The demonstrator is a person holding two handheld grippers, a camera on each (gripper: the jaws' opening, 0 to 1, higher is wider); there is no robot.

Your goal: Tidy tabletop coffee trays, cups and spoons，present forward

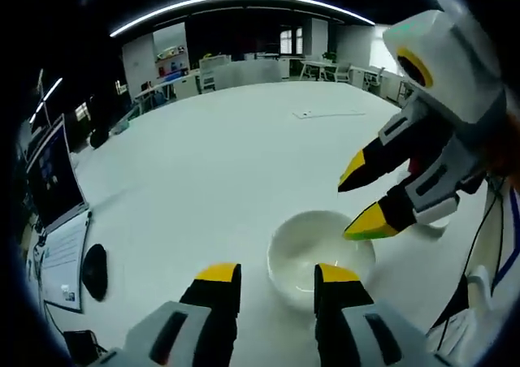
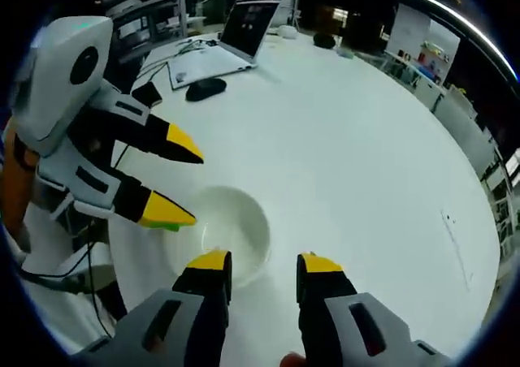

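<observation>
Just ahead of the left claw, sitting on the white counter: a white bowl-like cup, mouth up, nothing visible inside. Lying slightly to the right of that claw's midline, so its right jaw is reaching over the near rim while the left jaw is standing outside on bare counter. Jaws apart, clamping nothing.

Coming in from the right side of the same view, the right claw, jaws also spread, yellow tips hovering at the cup's far right rim; touching or just above, cannot tell.

Seen from the right claw itself, the cup lying ahead and to the left of its midline, left jaw tip overlapping the near rim, right jaw over bare counter. Left claw pointing in from the left, lower tip at the cup's left rim.

Judging nearness: both about equally close, converging from opposite sides. Round thing, so no long axis to line up with; only the rim wall to straddle.

Farther beyond the claws: laptop, mouse, no trays or spoons discernible.
</observation>
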